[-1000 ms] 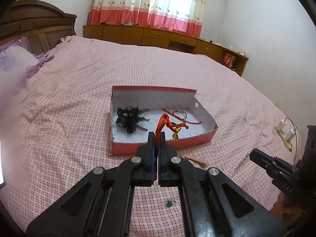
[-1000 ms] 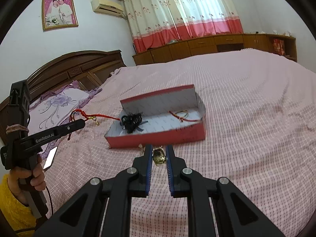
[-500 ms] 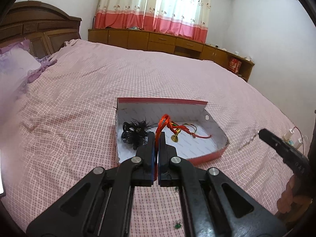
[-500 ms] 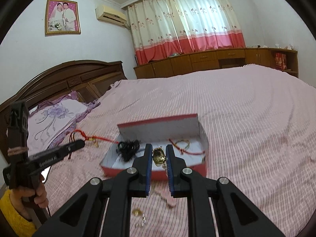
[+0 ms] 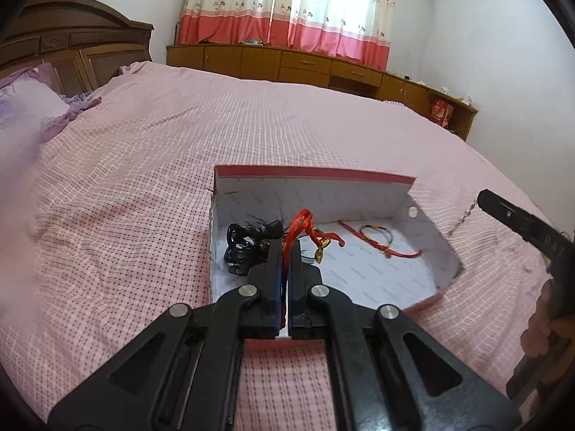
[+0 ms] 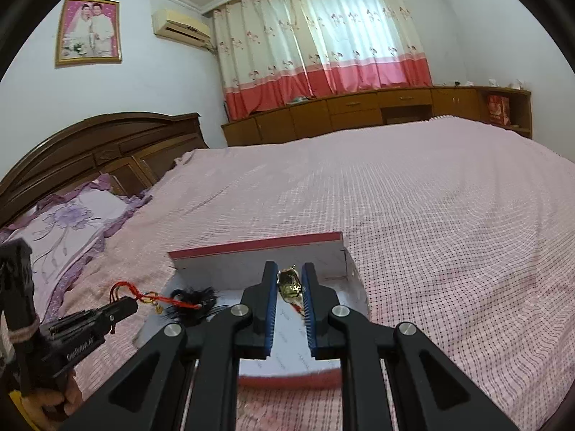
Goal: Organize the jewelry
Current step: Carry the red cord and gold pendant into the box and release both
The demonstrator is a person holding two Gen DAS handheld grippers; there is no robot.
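An open red box with a white inside [image 5: 309,195] [image 6: 258,248] lies on the pink bed. My left gripper [image 5: 286,248] is shut on a red cord bracelet with gold charms [image 5: 305,222] and holds it over the box; it also shows in the right wrist view [image 6: 143,292]. My right gripper [image 6: 290,269] is shut on a gold pendant [image 6: 290,282], held above the box. In the box lie a black feathery hairpiece [image 5: 248,239] and a red and multicoloured string bracelet [image 5: 377,239].
The right gripper's tip [image 5: 510,215] with a small dangling chain [image 5: 461,221] shows at the right edge of the left wrist view. A purple pillow [image 6: 68,222] and wooden headboard [image 6: 107,143] are to the left. Low wooden cabinets [image 6: 359,111] line the far wall.
Both grippers have moved forward over the box with their jewelry. The box now sits directly under the fingers, and loose pieces on the bedspread in front have left view.
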